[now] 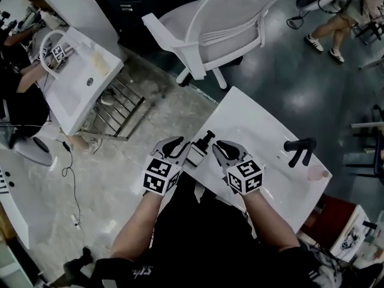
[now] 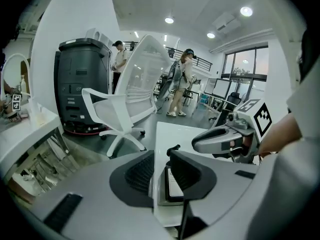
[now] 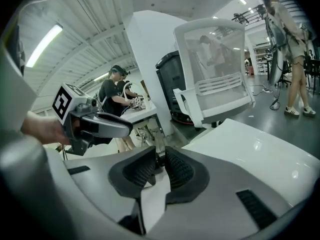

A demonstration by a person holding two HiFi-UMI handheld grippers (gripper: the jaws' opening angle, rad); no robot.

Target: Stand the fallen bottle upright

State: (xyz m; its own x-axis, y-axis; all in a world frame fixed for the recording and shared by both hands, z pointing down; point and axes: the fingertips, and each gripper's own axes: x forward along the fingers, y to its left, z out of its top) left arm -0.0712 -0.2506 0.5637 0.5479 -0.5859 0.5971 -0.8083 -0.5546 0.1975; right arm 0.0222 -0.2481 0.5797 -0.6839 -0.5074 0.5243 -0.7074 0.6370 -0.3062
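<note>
The fallen bottle lies on its side near the left edge of the white table, its black pump pointing away from me. My left gripper sits just left of it and my right gripper just right. In the left gripper view the jaws stand a little apart, with the bottle's pale body and dark label in the gap and a strip of space on its left. In the right gripper view the jaws show a narrow gap, and a dark bit of the pump shows between the tips.
A black tap-like fitting and a small pinkish object stand at the table's right. A white swivel chair is beyond the table's far end. Another white table with a person at it stands to the left.
</note>
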